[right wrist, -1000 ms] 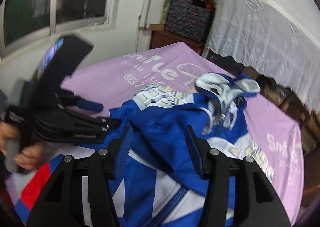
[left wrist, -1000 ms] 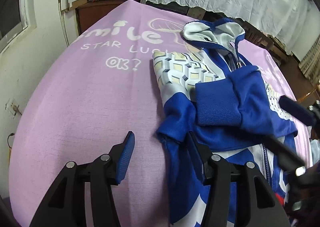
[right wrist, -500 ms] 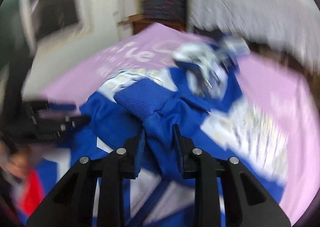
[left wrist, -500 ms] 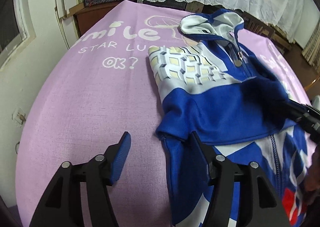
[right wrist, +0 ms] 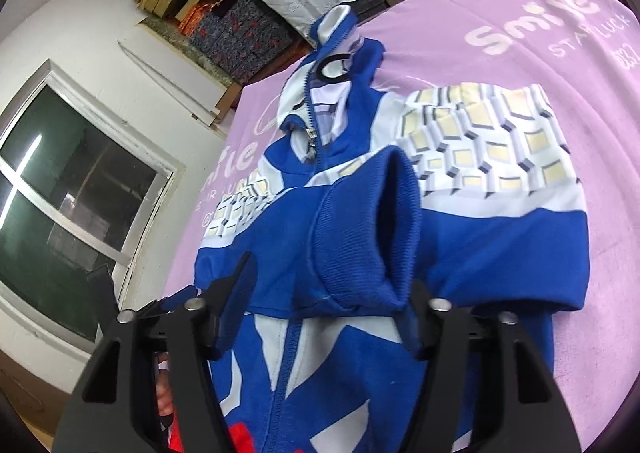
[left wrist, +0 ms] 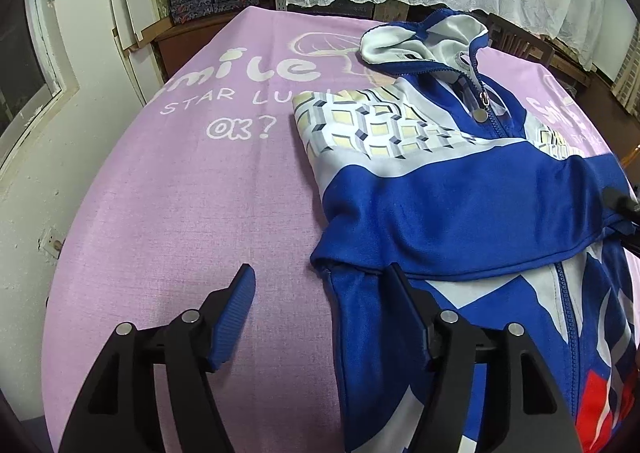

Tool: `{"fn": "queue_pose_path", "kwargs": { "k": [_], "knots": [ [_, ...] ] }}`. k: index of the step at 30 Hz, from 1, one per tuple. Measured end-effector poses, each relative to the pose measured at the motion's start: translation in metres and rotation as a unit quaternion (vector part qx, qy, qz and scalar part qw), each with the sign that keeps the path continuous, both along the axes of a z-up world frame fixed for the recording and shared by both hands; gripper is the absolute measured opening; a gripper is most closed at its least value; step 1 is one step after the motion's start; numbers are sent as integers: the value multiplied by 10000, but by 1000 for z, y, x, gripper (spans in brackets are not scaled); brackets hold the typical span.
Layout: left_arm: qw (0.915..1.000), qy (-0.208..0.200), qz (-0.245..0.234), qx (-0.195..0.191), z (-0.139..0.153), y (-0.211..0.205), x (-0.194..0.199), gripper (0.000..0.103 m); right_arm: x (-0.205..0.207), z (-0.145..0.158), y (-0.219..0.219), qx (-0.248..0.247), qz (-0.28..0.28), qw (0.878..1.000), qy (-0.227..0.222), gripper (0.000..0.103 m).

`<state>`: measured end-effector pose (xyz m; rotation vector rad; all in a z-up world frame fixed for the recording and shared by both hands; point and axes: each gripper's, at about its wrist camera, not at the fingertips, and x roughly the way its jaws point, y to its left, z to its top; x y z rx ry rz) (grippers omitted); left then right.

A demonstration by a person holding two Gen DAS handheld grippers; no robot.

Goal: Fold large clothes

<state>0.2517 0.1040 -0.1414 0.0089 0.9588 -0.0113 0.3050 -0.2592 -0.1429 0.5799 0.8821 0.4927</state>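
Spread wide and holding nothing, the jaws of the left gripper (left wrist: pixel 320 285) are seen in the left wrist view hovering low over the purple cloth (left wrist: pixel 160 213), one finger above bare cloth and the other at the near edge of the blue hooded jacket (left wrist: pixel 460 213). Across the jacket's chest a blue sleeve (left wrist: pixel 480 221) is laid, and the hood (left wrist: pixel 424 41) lies at the far end; the zipper (left wrist: pixel 484 99) is closed up the middle. At the right edge of that view dark parts that may belong to the other tool are glimpsed. From the right wrist view, the jaws of the right gripper (right wrist: pixel 332 285) are also seen parted widely, with the ribbed cuff (right wrist: pixel 360 237) bunched between them; whether it is touched by the fingers cannot be told, and no pinch is made. The jacket is judged to be soft, light and limp, with a smooth, somewhat slippery knit that will slide and sag when lifted. A firmer hold is likely offered by the thick ribbed cuff, the hem and the seamed side edges, where several layers can be pinched together.
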Motion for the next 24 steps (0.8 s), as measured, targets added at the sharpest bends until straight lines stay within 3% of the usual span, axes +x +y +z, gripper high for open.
{"fn": "queue_pose_path", "kwargs": {
  "k": [2, 8, 10, 13, 16, 17, 18, 20, 22, 24],
  "knots": [
    [10000, -15, 8, -15, 0, 0, 0, 68, 1, 0, 1, -118, -45, 9999, -38, 17],
    [10000, -37, 62, 39, 0, 0, 0, 69, -9, 33, 7, -467, -42, 9959, -779, 14],
    [9999, -60, 65, 123, -1, -2, -1, 69, -5, 35, 4, -633, -123, 9950, -769, 14],
    [9999, -56, 89, 98, -1, -1, 1, 71, 8, 9, -12, -1054, -528, 9925, -316, 15],
    [9999, -62, 134, 90, 0, 1, 0, 69, 15, -17, -31, -691, -555, 9960, 139, 16],
    [9997, -96, 185, 119, 2, 3, 0, 69, 17, -14, -35, -611, -530, 9965, 206, 23],
    [9993, -215, 279, 122, 7, 6, -3, 68, 15, -9, -38, -590, -550, 9966, 167, 34],
    [9985, -426, 334, 1, 19, 11, -9, 68, 4, 7, -47, -894, -902, 9918, -161, 48],
    [9978, -596, 288, -60, 31, 7, -14, 68, -5, 19, -54, -1253, -1280, 9830, -412, 48],
    [9970, -725, 116, 241, 40, -9, -14, 68, -12, 31, -62, -1251, -1382, 9802, -671, 40]
  ]
}}
